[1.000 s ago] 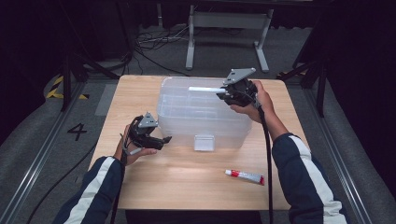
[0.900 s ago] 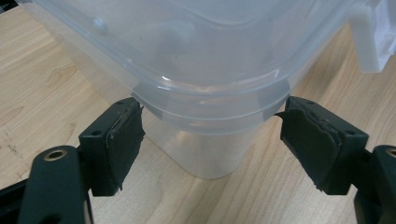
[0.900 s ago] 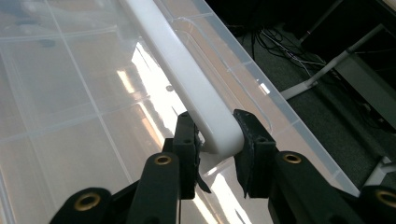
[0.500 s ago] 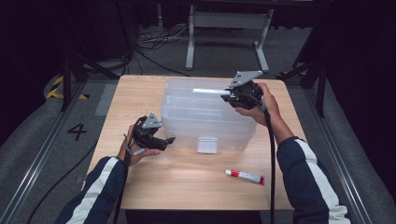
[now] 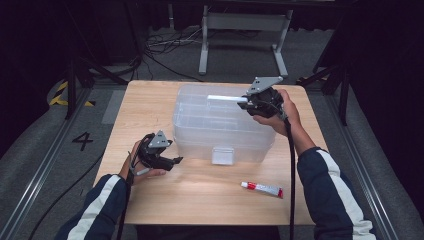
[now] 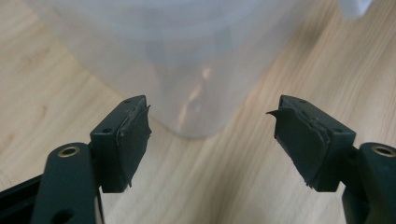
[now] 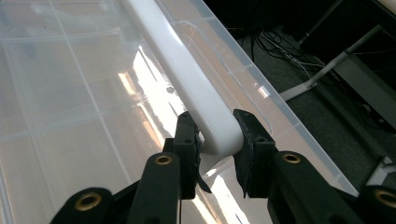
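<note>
A clear plastic storage box [image 5: 220,125] with a lid stands in the middle of the wooden table [image 5: 200,205]. A white bar handle [image 5: 227,98] lies along the lid's far side. My right gripper [image 5: 248,102] is shut on that handle's right end, and both pads of the right gripper [image 7: 215,123] press on the white handle [image 7: 187,79]. My left gripper [image 5: 175,161] rests low by the box's front left corner. In the left gripper view that gripper [image 6: 210,116] is open. Its jaws have just been closing slightly, with nothing between the pads. The box's rounded corner [image 6: 196,93] sits just ahead.
A red and white tube [image 5: 262,188] lies on the table near the front right. A white latch [image 5: 222,155] hangs on the box's front wall. Dark floor, cables and a metal stand [image 5: 240,30] lie beyond the table's far edge.
Both hands have stayed nearly where they were. The right gripper keeps its hold on the white handle.
</note>
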`<control>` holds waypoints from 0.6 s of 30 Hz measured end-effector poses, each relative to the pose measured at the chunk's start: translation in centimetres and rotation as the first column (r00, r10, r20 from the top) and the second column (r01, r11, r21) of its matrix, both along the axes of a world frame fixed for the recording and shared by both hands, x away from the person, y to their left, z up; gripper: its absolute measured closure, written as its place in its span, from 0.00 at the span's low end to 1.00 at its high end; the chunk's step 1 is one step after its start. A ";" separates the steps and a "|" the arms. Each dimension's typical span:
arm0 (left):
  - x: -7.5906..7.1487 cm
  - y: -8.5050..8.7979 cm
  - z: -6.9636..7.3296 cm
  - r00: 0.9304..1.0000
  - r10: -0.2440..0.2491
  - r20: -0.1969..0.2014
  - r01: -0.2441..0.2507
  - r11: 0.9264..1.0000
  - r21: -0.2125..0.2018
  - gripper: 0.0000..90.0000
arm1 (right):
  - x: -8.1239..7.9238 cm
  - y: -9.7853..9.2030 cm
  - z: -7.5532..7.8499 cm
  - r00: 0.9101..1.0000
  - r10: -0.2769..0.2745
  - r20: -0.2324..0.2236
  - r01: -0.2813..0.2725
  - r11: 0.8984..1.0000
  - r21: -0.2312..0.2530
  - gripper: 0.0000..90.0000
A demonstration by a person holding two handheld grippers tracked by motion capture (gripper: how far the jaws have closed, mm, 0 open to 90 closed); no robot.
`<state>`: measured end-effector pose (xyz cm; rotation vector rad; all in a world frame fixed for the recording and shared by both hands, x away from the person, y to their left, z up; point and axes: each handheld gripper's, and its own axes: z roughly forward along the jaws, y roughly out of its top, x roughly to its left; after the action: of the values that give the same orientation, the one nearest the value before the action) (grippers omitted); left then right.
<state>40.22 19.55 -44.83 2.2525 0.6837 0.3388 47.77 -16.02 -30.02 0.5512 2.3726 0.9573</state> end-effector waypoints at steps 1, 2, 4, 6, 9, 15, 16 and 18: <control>-0.1 0.4 -0.4 1.000 -0.005 -0.023 0.005 1.000 0.002 0.28 | 0.0 0.0 0.0 1.000 0.001 0.002 -0.001 1.000 0.001 0.81; -0.2 0.6 -0.8 0.999 -0.004 -0.038 0.005 1.000 0.014 0.27 | 0.0 0.0 0.0 1.000 0.002 0.003 -0.002 1.000 0.001 0.81; -0.5 1.2 -1.4 0.998 0.002 -0.058 0.000 1.000 0.028 0.27 | 0.0 -0.1 -0.1 1.000 0.002 0.003 -0.002 1.000 0.006 0.81; -0.9 1.8 -1.7 0.998 0.010 -0.064 -0.008 1.000 0.022 0.26 | 0.0 -0.1 -0.1 1.000 0.002 0.002 -0.002 1.000 0.013 0.81; -1.1 2.4 -2.2 0.998 0.016 -0.068 -0.014 1.000 0.024 0.25 | 0.0 -0.1 -0.1 1.000 0.003 0.004 -0.003 1.000 0.011 0.81; -1.6 2.8 -2.8 0.997 -0.002 -0.083 0.005 0.999 0.036 0.24 | 0.0 -0.2 -0.1 1.000 0.005 0.005 -0.005 1.000 0.011 0.81; -1.7 2.9 -3.1 0.995 -0.004 -0.102 0.006 1.000 0.025 0.23 | 0.0 -0.2 -0.1 1.000 0.005 0.005 -0.005 1.000 0.011 0.81; -1.8 3.0 -3.2 0.996 -0.003 -0.091 0.006 1.000 0.026 0.23 | 0.0 -0.1 -0.1 1.000 0.006 0.004 -0.006 1.000 0.011 0.81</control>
<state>38.40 22.52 -48.06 2.3058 0.7253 0.2456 47.76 -16.16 -30.12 0.5467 2.3684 0.9736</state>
